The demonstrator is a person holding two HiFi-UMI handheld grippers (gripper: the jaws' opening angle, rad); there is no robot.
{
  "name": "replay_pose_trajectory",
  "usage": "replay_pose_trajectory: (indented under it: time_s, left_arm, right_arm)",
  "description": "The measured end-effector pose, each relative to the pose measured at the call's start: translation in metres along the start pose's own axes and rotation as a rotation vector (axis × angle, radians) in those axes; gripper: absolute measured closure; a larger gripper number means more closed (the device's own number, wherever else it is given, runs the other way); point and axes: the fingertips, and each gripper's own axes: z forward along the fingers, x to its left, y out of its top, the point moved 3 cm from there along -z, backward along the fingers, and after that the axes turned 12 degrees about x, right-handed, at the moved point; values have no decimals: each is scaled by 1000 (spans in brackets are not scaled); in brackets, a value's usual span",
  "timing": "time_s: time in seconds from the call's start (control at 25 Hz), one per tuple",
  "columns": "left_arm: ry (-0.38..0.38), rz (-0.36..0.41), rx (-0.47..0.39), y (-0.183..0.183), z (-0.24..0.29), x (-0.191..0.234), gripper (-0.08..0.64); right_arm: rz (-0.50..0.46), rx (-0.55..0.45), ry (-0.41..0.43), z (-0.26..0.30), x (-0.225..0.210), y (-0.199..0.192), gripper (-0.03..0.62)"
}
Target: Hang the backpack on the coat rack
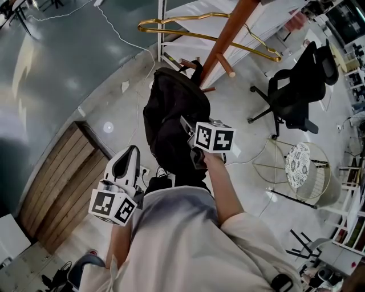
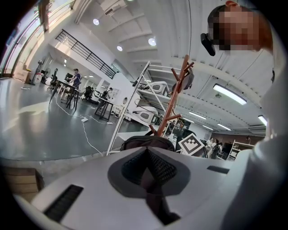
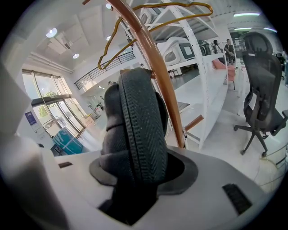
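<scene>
A black backpack point(image 1: 171, 122) hangs upright against the brown wooden coat rack point(image 1: 228, 40), its top close to the short pegs point(image 1: 225, 64). Whether a strap sits over a peg I cannot tell. My right gripper point(image 1: 190, 132) is shut on the backpack's thick woven strap point(image 3: 140, 130), which fills the gap between its jaws, with the rack pole point(image 3: 155, 81) just behind. My left gripper point(image 1: 133, 151) hovers low at the left of the bag, apart from it, shut and holding nothing. In the left gripper view the backpack point(image 2: 146, 142) and the rack point(image 2: 174, 101) lie straight ahead.
A gold wire hanger point(image 1: 199, 29) hangs by the rack in front of white shelving point(image 1: 191, 17). A black office chair point(image 1: 296, 91) and a round wire side table point(image 1: 299, 165) stand to the right. A wooden platform point(image 1: 63, 182) lies at the left, and a cable point(image 1: 122, 37) crosses the floor.
</scene>
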Motion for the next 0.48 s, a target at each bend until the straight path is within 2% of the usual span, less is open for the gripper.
replay_pose_trajectory:
  time_s: [0.48]
  left_arm:
    - [-8,-6,4,-10,0,-4,554]
  right_arm:
    - [34,-5,0,8,-13,-5,388]
